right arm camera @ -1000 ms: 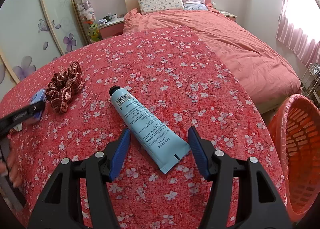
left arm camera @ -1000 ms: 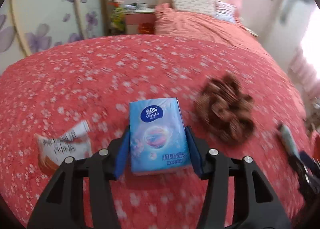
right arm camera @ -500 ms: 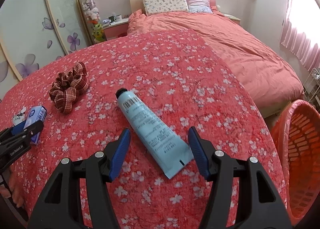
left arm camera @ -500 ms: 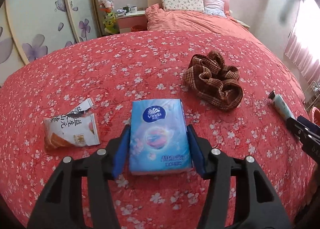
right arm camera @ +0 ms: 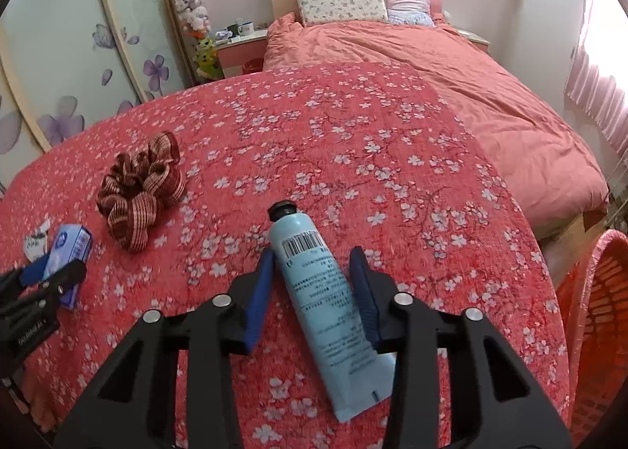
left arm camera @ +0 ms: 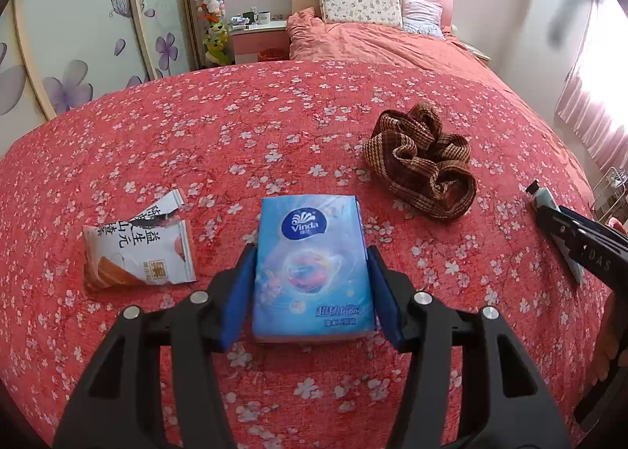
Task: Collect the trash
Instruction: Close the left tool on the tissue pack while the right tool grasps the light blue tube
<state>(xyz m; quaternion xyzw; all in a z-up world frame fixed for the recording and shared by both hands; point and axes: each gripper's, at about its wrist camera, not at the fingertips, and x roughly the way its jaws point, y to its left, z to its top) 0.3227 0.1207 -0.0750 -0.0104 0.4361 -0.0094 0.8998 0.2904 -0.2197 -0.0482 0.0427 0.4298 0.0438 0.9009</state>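
My left gripper [left arm camera: 310, 272] stands around a blue Vinda tissue pack [left arm camera: 312, 264] that lies on the red floral bedspread [left arm camera: 243, 143]; its blue pads touch or nearly touch the pack's sides. A torn white snack wrapper [left arm camera: 137, 249] lies just left of it. My right gripper [right arm camera: 314, 276] is open around a light blue tube with a black cap [right arm camera: 318, 284], with gaps on both sides. The tissue pack [right arm camera: 68, 249] and left gripper also show at the left of the right wrist view.
A brown checked scrunchie [left arm camera: 424, 162] lies between the two grippers, also seen in the right wrist view [right arm camera: 141, 186]. An orange mesh basket [right arm camera: 600, 323] stands off the bedspread's right edge. A bed with pillows [right arm camera: 341, 1] and a nightstand are beyond.
My right gripper has moved forward over the tube, so the tube now lies between its fingers, and its jaws have narrowed. The left gripper has stayed around the tissue pack while the view steadied.
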